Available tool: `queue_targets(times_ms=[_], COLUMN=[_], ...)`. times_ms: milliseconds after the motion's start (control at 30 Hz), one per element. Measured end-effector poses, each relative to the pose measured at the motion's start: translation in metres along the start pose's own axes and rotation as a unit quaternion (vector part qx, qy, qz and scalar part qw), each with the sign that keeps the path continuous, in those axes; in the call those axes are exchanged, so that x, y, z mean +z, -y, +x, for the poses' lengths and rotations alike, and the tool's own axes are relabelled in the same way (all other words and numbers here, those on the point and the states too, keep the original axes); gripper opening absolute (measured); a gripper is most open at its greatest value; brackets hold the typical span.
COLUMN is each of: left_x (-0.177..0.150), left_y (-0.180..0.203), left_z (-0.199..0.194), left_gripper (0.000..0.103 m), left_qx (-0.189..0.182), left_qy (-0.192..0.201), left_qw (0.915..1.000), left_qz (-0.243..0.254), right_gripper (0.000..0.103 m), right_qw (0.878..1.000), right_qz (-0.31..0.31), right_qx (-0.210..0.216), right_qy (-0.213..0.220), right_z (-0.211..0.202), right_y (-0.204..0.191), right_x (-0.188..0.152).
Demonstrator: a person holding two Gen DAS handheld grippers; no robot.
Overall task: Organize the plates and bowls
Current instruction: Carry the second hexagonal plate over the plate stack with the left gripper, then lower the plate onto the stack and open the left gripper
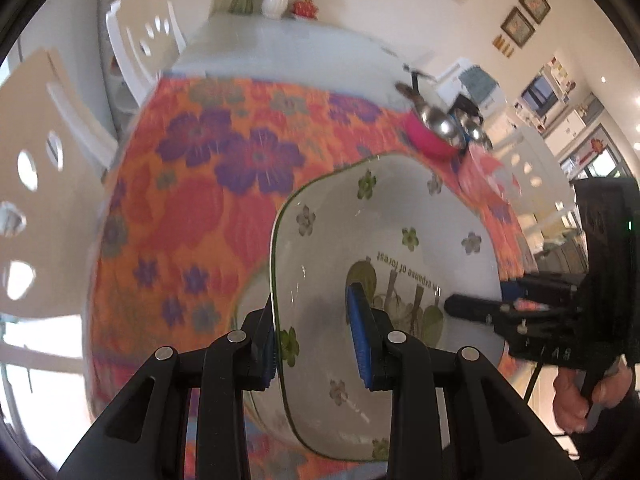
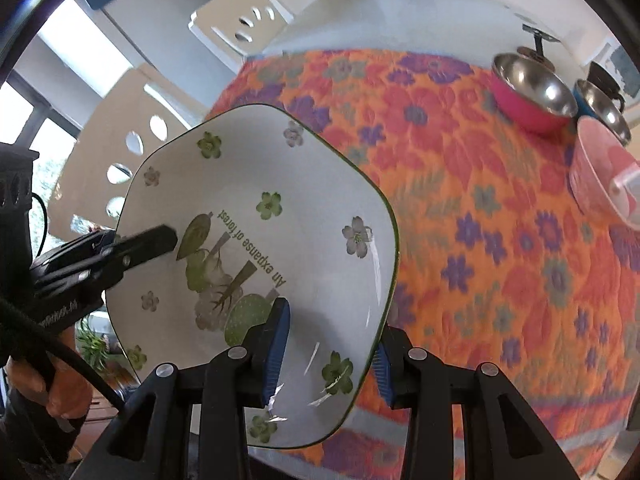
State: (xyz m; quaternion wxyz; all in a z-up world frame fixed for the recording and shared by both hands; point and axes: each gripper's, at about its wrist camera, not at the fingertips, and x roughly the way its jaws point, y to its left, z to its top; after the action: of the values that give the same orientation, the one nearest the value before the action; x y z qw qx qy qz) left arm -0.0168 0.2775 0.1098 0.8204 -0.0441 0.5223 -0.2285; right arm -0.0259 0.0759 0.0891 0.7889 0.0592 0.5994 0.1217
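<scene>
A square flowered plate (image 1: pixel 400 240) fills the lower middle of both views, lifted above the table (image 1: pixel 180 200). The left hand-held gripper (image 1: pixel 316 344) is clamped on one rim, the right hand-held gripper (image 2: pixel 328 356) on the opposite rim. Metal bowls (image 2: pixel 536 92) and a pink bowl (image 2: pixel 600 176) sit upper right.

We see a desk (image 2: pixel 400 12) under an orange flowered cloth (image 2: pixel 480 208), with white chairs (image 1: pixel 44 160) beside it. Framed pictures (image 1: pixel 524 12) hang on our pale wall, and daylight fills the windows (image 2: pixel 24 120).
</scene>
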Motion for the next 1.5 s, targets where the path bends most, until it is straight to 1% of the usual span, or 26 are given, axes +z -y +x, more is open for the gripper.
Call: queue_targets(times_ms=[67,100,133,200,300,467,600,833,1033,1100,1200,1267,1367,1500], left_x=[-0.014,-0.021,-0.026,-0.032,-0.038,-0.043,-0.043,-0.039,-0.033,-0.03,-0.026,-0.023,-0.019,-0.017], left_y=[0.002,0.003,0.002,-0.002,-0.006,-0.013,-0.01,-0.014,-0.019,-0.02,-0.021,-0.023,-0.03,-0.035], left_z=[0.003,0.005,0.007,0.01,0.013,0.019,0.023,0.028,0.027,0.027,0.02,0.015,0.004,0.006], left_gripper=[0.026,0.026,0.026,0.026,0.026,0.026,0.026,0.027,0.027,0.027,0.027,0.028,0.03,0.03], left_qx=[0.003,0.004,0.002,-0.008,-0.009,-0.021,-0.009,-0.006,-0.004,-0.002,0.017,0.041,0.044,0.049], left_qy=[-0.012,-0.018,-0.022,-0.029,-0.032,-0.039,-0.04,-0.047,-0.043,-0.044,-0.031,-0.025,-0.007,-0.009], left_qw=[0.9999,0.9998,0.9997,0.9995,0.9994,0.999,0.9992,0.9989,0.9989,0.9989,0.9993,0.9988,0.999,0.9987], left_qz=[0.006,0.009,0.008,0.0,0.0,-0.011,0.004,-0.005,-0.017,-0.017,-0.014,-0.009,-0.01,-0.015], right_gripper=[0.037,0.037,0.037,0.037,0.038,0.038,0.038,0.038,0.037,0.037,0.037,0.037,0.038,0.038], right_qw=[1.0,1.0,0.999,0.999,0.998,0.998,0.997,0.995,0.995,0.995,0.995,0.995,0.995,0.995], right_qz=[0.001,0.001,-0.001,-0.004,-0.004,0.004,0.016,0.018,0.033,0.029,0.019,0.013,0.01,0.016], right_qx=[-0.008,-0.009,-0.009,-0.016,-0.024,-0.042,-0.05,-0.072,-0.066,-0.068,-0.075,-0.077,-0.081,-0.08], right_qy=[-0.011,-0.023,-0.036,-0.047,-0.05,-0.047,-0.054,-0.061,-0.062,-0.063,-0.06,-0.059,-0.057,-0.053], right_z=[0.005,0.009,0.013,0.018,0.022,0.026,0.032,0.041,0.042,0.04,0.037,0.033,0.028,0.026], right_y=[0.0,-0.001,0.0,-0.001,-0.005,-0.009,-0.007,-0.011,-0.008,-0.009,-0.011,-0.012,-0.013,-0.013], right_x=[-0.008,-0.014,-0.018,-0.026,-0.032,-0.032,-0.031,-0.027,-0.024,-0.024,-0.025,-0.026,-0.028,-0.028])
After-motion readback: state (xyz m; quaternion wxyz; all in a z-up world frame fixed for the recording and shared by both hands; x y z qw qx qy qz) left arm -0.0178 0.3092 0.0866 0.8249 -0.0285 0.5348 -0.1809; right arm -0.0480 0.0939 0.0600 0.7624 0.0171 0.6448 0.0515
